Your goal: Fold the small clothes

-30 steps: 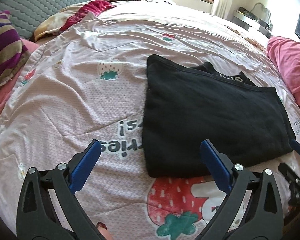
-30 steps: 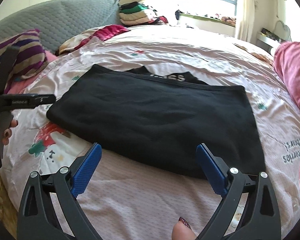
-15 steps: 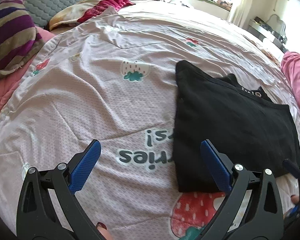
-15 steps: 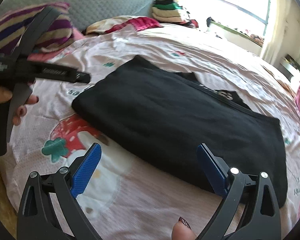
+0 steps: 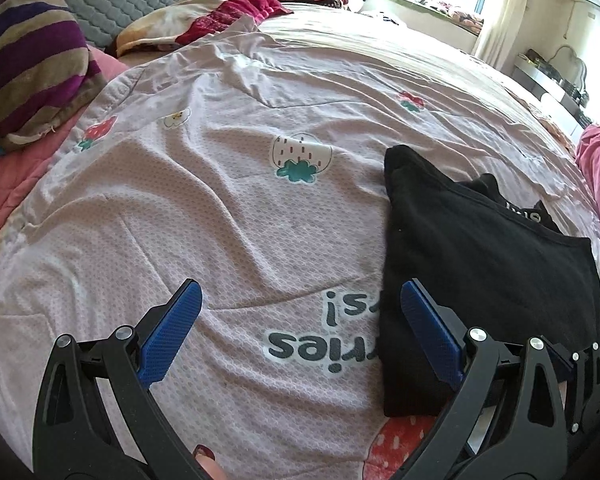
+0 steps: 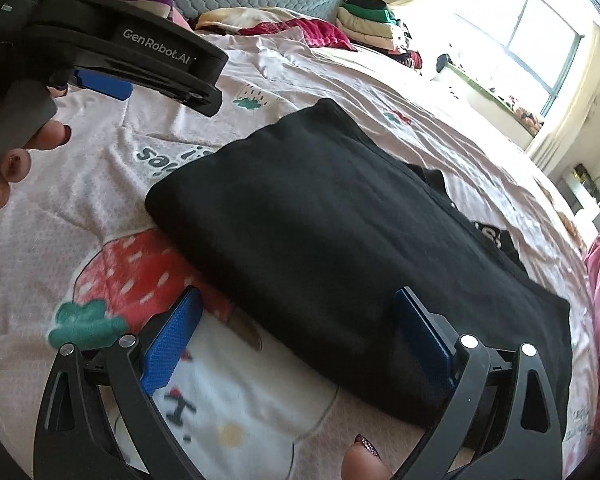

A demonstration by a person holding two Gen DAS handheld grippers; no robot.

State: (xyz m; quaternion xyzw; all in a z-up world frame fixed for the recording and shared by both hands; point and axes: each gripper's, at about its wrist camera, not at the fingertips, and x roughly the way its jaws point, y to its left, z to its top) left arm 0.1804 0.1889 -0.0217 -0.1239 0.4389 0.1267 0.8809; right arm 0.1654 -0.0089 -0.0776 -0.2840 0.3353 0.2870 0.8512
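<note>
Garment point(image 6: 340, 232) — black, folded flat on the bedspread point(image 5: 220, 220) — runs with its long axis from your left end to your right end, near edge toward you. Your right gripper point(image 6: 296, 336) hovers at that near edge, jaws spread wide and holding nothing, so it looks the nearer one. Your left gripper point(image 5: 300, 332), also spread and empty, sits off the garment's left end — cloth lies to its right, only its right finger point(image 5: 428, 332) over black.

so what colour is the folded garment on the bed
Black garment, clearest in the right wrist view.
</note>
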